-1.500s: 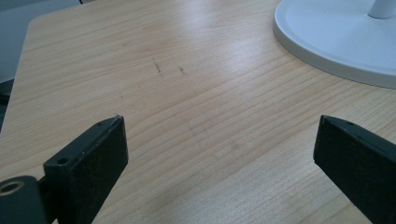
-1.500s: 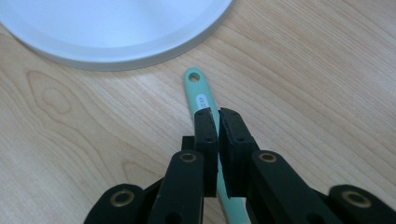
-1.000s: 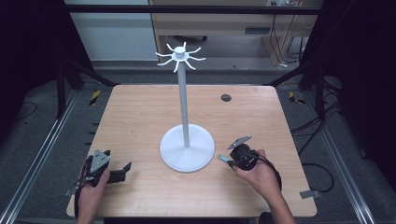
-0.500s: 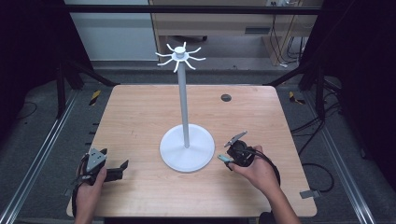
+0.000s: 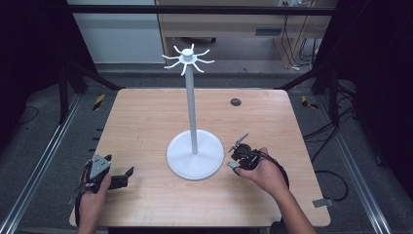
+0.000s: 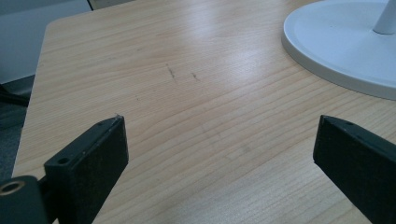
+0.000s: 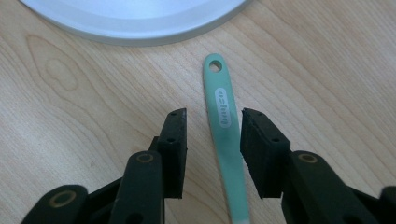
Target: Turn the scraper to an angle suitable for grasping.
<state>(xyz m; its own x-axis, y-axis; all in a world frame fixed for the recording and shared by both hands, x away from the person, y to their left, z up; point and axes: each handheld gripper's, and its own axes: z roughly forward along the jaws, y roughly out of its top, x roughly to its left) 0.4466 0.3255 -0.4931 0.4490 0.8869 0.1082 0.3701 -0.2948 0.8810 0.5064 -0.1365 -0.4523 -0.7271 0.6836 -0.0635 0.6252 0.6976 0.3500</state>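
Note:
A tall white stand (image 5: 192, 105) with hooked arms at its top rises from a round base (image 5: 195, 156) in the middle of the wooden table (image 5: 146, 117). A mint-green utensil handle (image 7: 223, 116) with a hole at its end lies flat on the wood just right of the base, its tip (image 5: 233, 165) peeking out in the high view. My right gripper (image 7: 215, 114) (image 5: 237, 160) is open and straddles the handle, with gaps on both sides. My left gripper (image 6: 222, 126) (image 5: 122, 176) rests open at the near left, nothing between its fingers, and the base edge (image 6: 336, 51) lies ahead of it.
A small dark round hole (image 5: 235, 102) marks the far right of the table. Black frame posts and cables (image 5: 321, 146) stand around the table's sides. Bare wood stretches between the left gripper and the base.
The right gripper has edged slightly left toward the stand's base, over the green handle. The left hand has barely shifted.

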